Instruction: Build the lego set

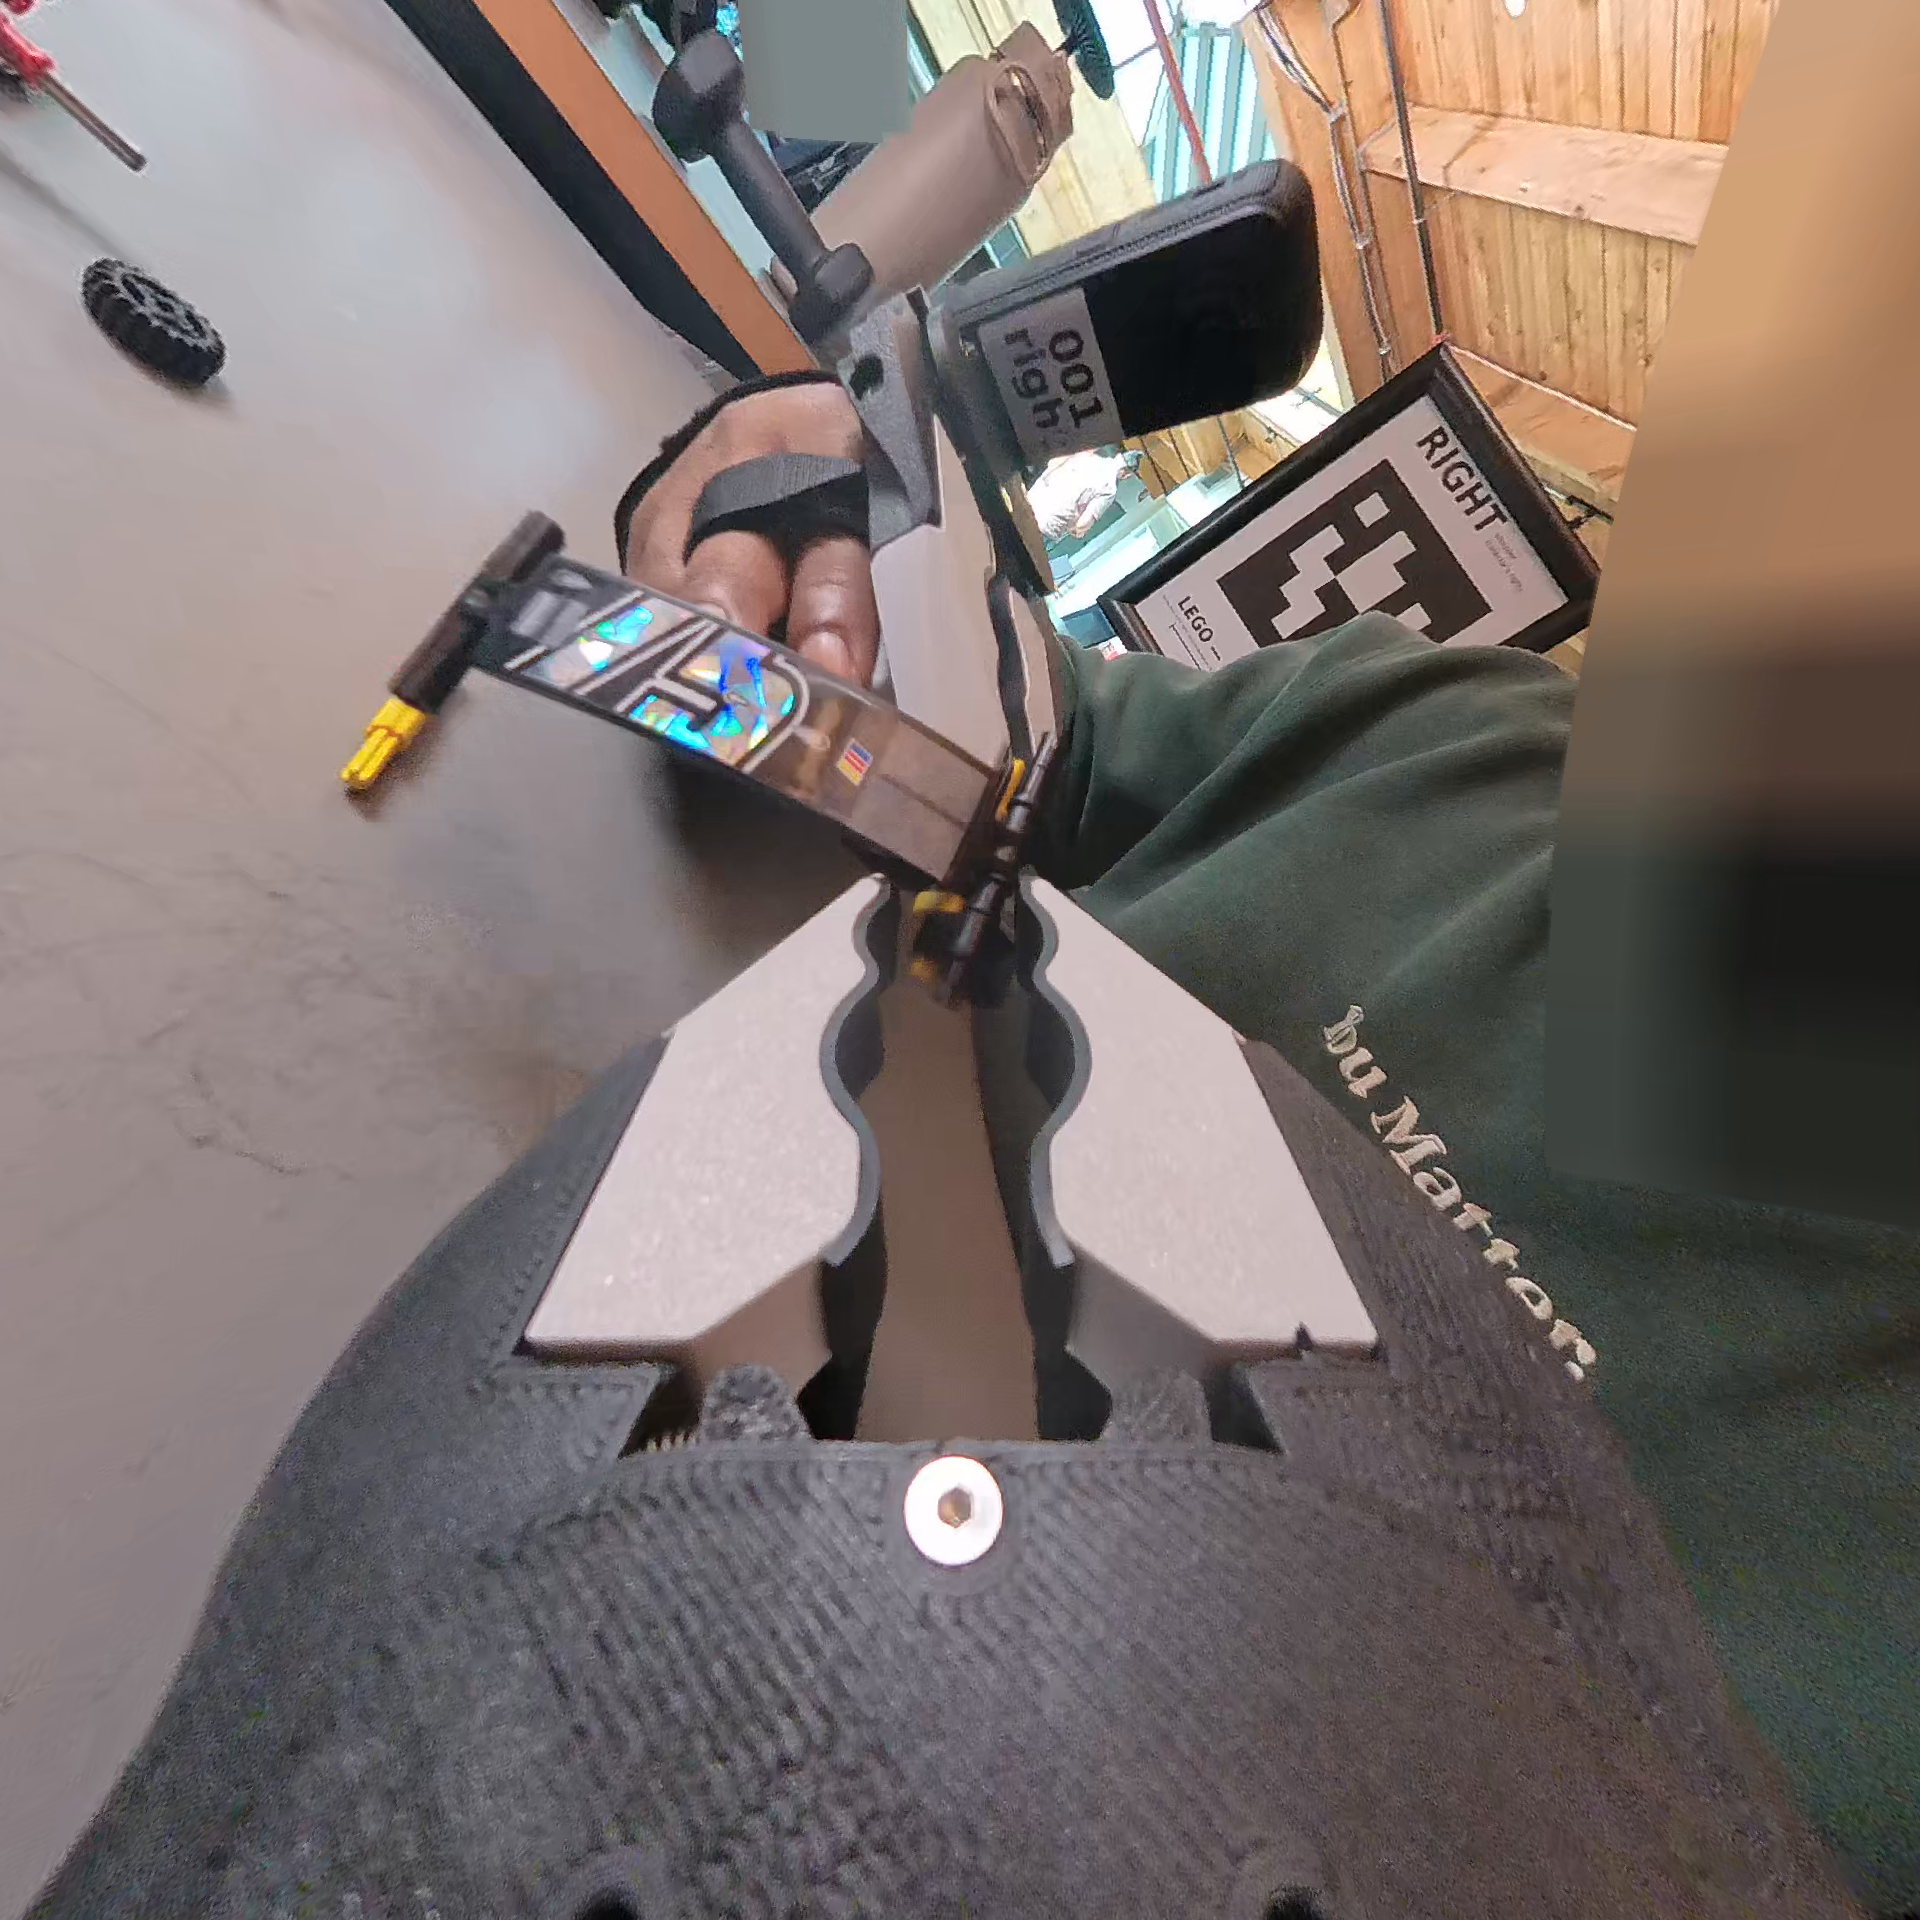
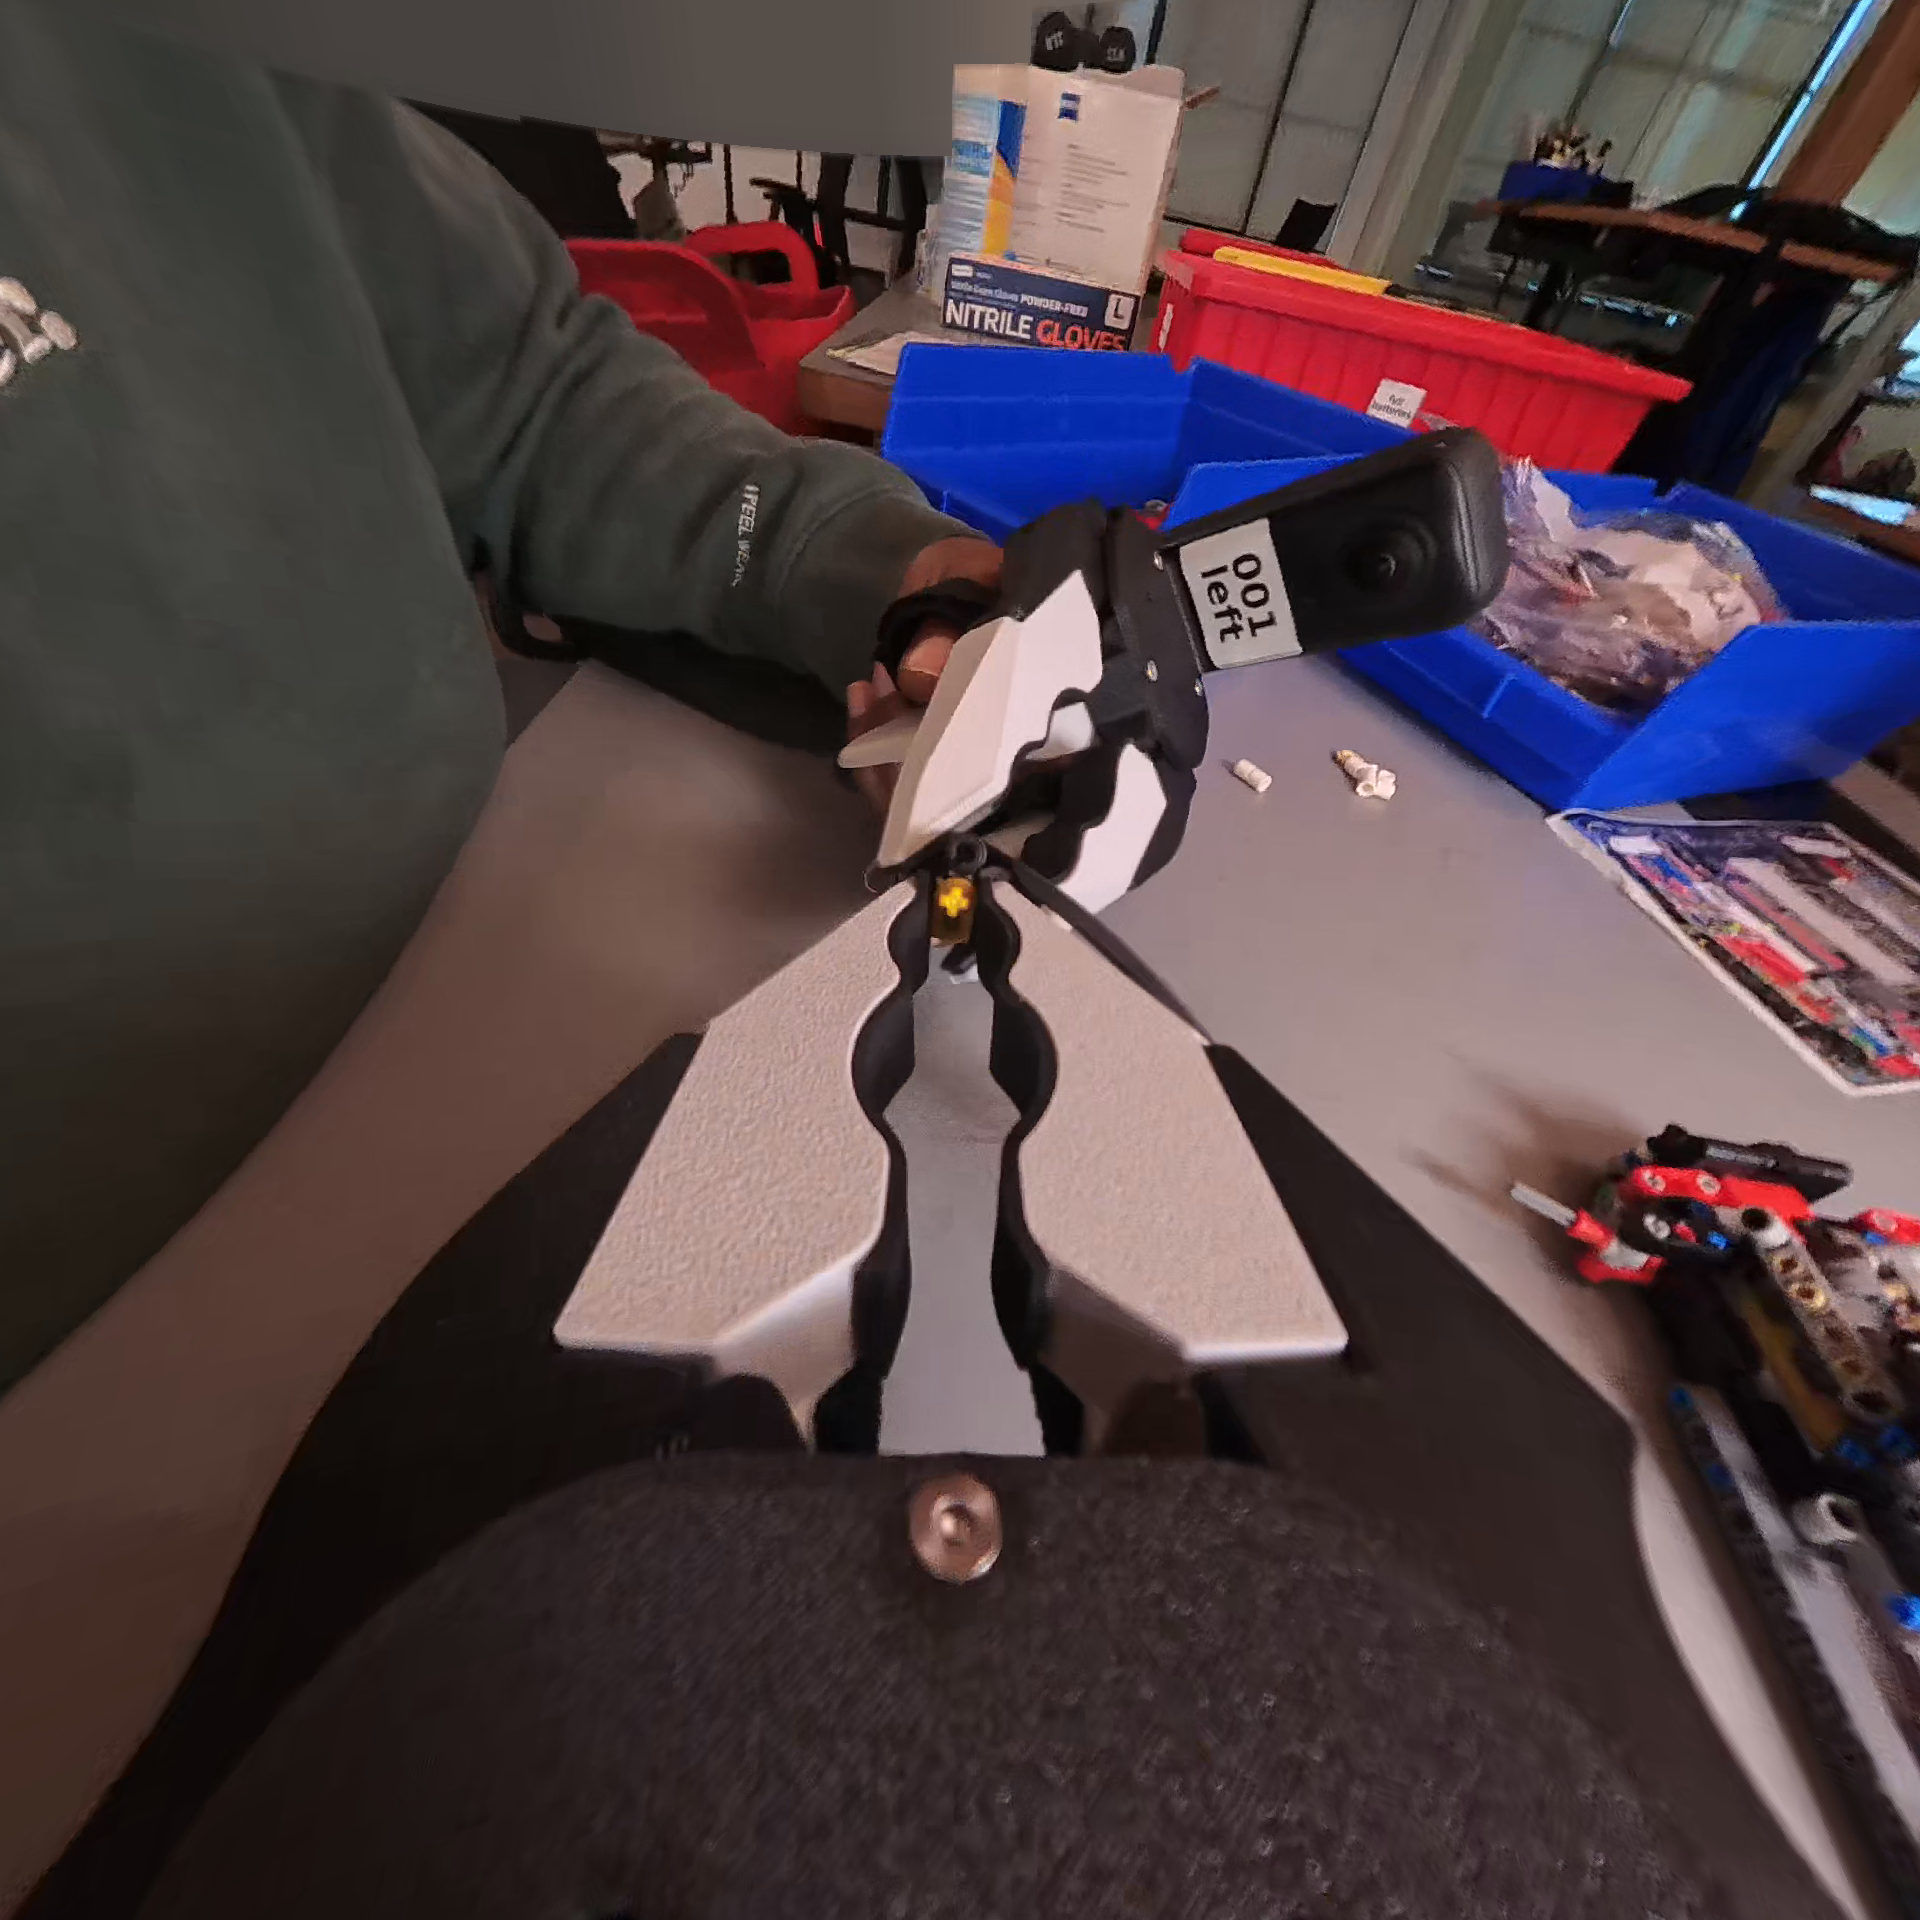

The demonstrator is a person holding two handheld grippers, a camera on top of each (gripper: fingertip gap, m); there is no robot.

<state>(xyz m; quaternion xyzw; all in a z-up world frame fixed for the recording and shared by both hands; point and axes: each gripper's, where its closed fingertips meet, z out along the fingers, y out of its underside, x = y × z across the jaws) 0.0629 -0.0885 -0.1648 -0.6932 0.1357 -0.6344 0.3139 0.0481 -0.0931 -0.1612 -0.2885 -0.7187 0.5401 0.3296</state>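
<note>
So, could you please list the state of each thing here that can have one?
Left gripper: shut on the black Lego panel's end.
Right gripper: shut on a yellow pin.
Long black stickered Lego panel: held off the table, tilted.
Black toothed wheel: loose on the table.
Red-and-black partial Lego build: resting, untouched.

Bright, even daylight; strong wide-angle warp in both views.
Glare on the holographic sticker (image 1: pixel 675 681), soft shadow under the yellow pin (image 1: pixel 382 740) towards 4 o'clock; motion-smeared lego model (image 2: pixel 1766 1278) at 4 o'clock, straight lines bowed at every edge.
</note>
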